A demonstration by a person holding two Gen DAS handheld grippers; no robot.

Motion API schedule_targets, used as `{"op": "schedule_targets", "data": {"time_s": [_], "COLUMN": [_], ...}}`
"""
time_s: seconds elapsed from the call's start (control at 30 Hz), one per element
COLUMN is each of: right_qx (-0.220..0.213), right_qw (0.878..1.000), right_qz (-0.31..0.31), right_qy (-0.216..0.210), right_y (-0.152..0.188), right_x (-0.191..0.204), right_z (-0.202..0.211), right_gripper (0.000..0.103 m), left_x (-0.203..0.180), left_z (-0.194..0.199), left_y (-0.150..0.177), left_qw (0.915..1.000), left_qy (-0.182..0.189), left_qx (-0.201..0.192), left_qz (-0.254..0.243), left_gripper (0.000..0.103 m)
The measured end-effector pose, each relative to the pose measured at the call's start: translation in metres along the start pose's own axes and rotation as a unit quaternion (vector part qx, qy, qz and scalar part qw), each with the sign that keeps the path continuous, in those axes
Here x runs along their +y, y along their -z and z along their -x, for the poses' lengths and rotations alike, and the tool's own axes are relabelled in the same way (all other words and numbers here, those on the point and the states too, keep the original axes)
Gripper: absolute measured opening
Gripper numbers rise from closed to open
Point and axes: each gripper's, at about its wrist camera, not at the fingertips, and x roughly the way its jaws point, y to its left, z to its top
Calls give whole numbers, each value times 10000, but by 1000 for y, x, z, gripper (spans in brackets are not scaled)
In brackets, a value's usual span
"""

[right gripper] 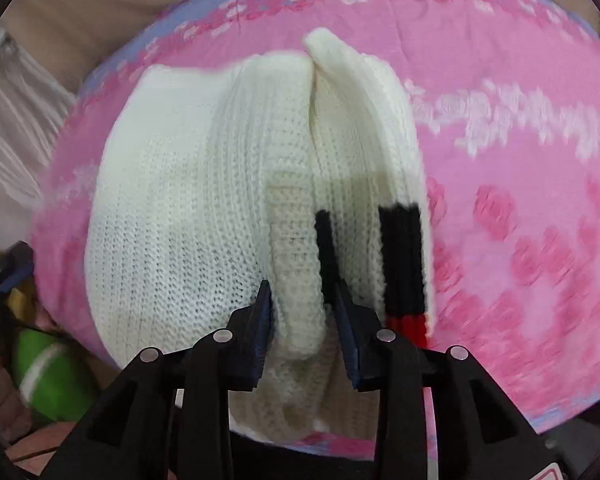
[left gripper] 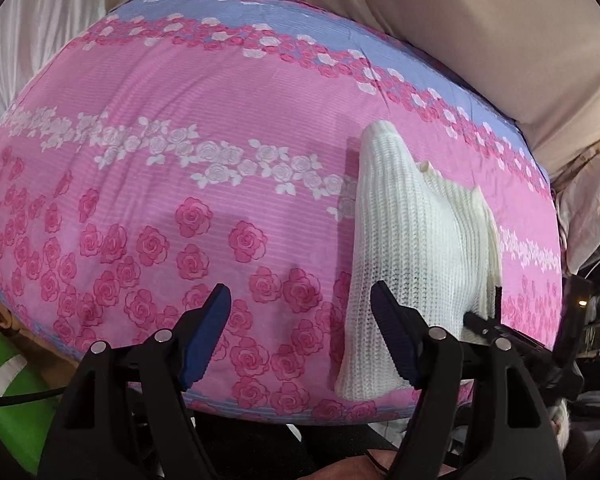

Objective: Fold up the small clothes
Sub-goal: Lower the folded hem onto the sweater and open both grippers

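A white ribbed knit sweater (right gripper: 204, 200) lies on a pink floral bedspread (right gripper: 520, 140), partly folded, with a black and red band (right gripper: 404, 264) along its right edge. My right gripper (right gripper: 304, 320) is shut on a rolled fold of the knit at the sweater's near edge, and the fabric fills the gap between the blue pads. In the left wrist view the sweater (left gripper: 412, 240) rises in a peak to the right of my left gripper (left gripper: 300, 320). That gripper stands open above the bedspread (left gripper: 180, 120), with nothing between its fingers.
Beige cloth (left gripper: 460, 40) hangs behind the bed's far edge. A green object with a white stripe (left gripper: 16, 400) sits low at the left, beyond the bedspread's near edge, and shows again as the green object (right gripper: 48, 372). Dark clutter fills the far right.
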Motion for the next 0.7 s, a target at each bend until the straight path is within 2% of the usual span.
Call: {"op": "schedule_targets", "data": {"time_s": [0.1,0.23,0.27,0.33,0.37,0.43,0.5,0.57,0.63,0.7], "right_qx": [-296,52,87,139,152,109,42,-120,-3,162], "right_qw": [9994,9999,9995,9991,9994,9994,9988,9976,9984,9991], "right_qz": [-186,-66,-130,-142,-65,205,484,631,548,386], "right_qy": [-50,-94,-269,-371,-310,-252,59,263,132,24], "right_y": [-3,-6,-6,-9,-10,-15,-21,-22,-26,-27], "right_x": [-2,0,0,9,16,35,49,51,46,37], "right_z": [13,-16,-21,-25,-25,-19,-14,-7,-10,-19], "right_gripper": [63,65,62,45,44,33,32,38,61,62], "left_x": [-6,-17,-19,-21,-20,-16,-11,-7,-3,-1], "left_z": [-3,-8,-7,-7,-8,-9,-11,-10,-9,-10], "left_y": [-1,-1,0,0,0,-1,-1,-2,-2,-2], "left_qw": [10000,9997,9996,9995,9996,9997,9999,9999,9999,9999], "left_qy": [2,40,37,20,12,5,7,10,12,31], "left_qx": [17,105,83,79,90,110,140,131,113,134], "left_qz": [-62,-226,-275,-300,-278,-198,-80,-27,1,15], "left_gripper": [73,73,73,74,73,73,73,73,74,74]}}
